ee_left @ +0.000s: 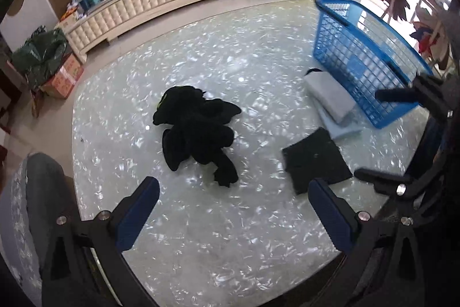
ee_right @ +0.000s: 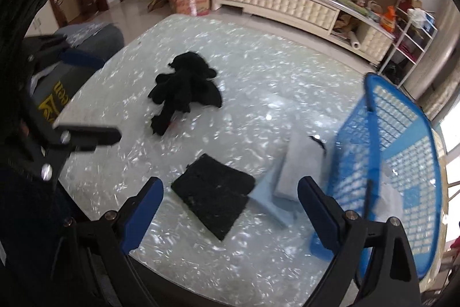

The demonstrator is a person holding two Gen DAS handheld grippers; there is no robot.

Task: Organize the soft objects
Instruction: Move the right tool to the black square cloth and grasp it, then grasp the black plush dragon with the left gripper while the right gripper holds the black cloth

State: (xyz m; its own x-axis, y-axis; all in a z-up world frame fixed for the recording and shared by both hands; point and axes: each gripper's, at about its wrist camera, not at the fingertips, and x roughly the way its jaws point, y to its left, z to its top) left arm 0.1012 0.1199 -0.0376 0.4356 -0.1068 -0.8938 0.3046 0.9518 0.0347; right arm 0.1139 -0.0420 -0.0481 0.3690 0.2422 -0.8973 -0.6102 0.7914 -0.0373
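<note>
The left gripper (ee_left: 233,209) hangs above the near part of the table (ee_left: 201,249) with its blue-padded fingers (ee_left: 138,216) spread wide and nothing between them. Straight ahead of it, near the middle of the tabletop, lies the black plush (ee_left: 195,131), sprawled flat with its limbs out. Ahead and to the right of this gripper lies a black cloth (ee_left: 314,160), folded into a rough square, just off the right fingertip. Beyond that cloth sits a grey cloth (ee_left: 327,97), folded and stacked on a light blue cloth (ee_left: 342,128); the pair lie against the near wall of the blue basket (ee_left: 359,53), which stands at the far right of the table. The right gripper (ee_left: 382,134) shows at the right edge of this view, its dark fingers well apart.

From the right wrist camera, the right gripper (ee_right: 230,209) is also wide open and empty, held over the near edge of the table (ee_right: 258,76). The black cloth (ee_right: 212,194) lies just ahead, between the lines of its two fingers. The grey cloth (ee_right: 299,169) on the light blue cloth (ee_right: 267,197) is ahead and slightly right, touching the basket (ee_right: 402,163), which rises close beside the right finger. The plush (ee_right: 184,91) is farther ahead and to the left. The left gripper (ee_right: 86,97) appears at the left edge, open.

A cream cabinet (ee_left: 138,5) cluttered with boxes runs along the far wall.
</note>
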